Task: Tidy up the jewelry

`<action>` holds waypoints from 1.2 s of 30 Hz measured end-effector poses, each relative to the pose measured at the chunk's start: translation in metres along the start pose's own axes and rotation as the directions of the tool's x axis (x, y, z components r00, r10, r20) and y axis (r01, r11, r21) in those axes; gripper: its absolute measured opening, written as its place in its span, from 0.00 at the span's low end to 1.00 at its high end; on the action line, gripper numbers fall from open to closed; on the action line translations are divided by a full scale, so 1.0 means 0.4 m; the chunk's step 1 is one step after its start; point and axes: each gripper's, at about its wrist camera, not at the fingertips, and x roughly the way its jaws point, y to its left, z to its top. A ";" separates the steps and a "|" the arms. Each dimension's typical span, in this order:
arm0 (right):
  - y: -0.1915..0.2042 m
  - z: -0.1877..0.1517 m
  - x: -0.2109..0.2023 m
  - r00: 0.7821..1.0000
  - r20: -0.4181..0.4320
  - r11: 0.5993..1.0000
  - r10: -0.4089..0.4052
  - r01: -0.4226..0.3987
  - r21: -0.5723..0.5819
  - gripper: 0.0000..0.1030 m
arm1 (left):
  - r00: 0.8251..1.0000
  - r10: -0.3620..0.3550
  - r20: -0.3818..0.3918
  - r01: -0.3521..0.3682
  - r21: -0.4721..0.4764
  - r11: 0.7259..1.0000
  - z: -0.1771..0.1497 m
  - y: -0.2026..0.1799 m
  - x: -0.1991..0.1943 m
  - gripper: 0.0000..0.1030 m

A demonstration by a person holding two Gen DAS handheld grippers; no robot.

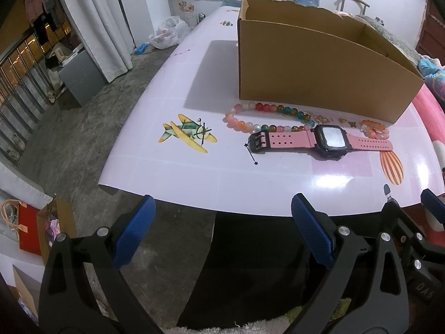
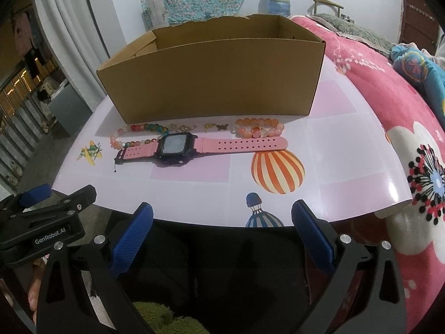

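Observation:
A pink-strapped digital watch (image 1: 322, 140) (image 2: 178, 146) lies flat on the pale pink table (image 1: 172, 167) (image 2: 347, 150), in front of an open cardboard box (image 1: 319, 69) (image 2: 211, 83). Behind the watch lie a multicoloured bead bracelet (image 1: 264, 117) (image 2: 136, 135), small gold charms (image 1: 345, 121) (image 2: 214, 126) and an orange bead bracelet (image 1: 374, 129) (image 2: 258, 128). My left gripper (image 1: 222, 217) hangs open off the table's near edge, holding nothing. My right gripper (image 2: 222, 222) is open too, just short of that edge. The left gripper also shows at lower left in the right wrist view.
The box's inside is hidden by its front wall. A bed with a pink flowered blanket (image 2: 389, 97) runs along the table's right side. Left of the table the bare floor (image 1: 83, 139) drops away, with a red bag (image 1: 29, 231) and small cartons on it.

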 end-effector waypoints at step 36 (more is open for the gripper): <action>-0.011 -0.016 -0.031 0.994 0.076 0.997 -0.080 0.081 0.002 0.95 | 0.999 -0.046 -0.005 0.046 0.000 0.999 -0.014 0.027 0.026 0.92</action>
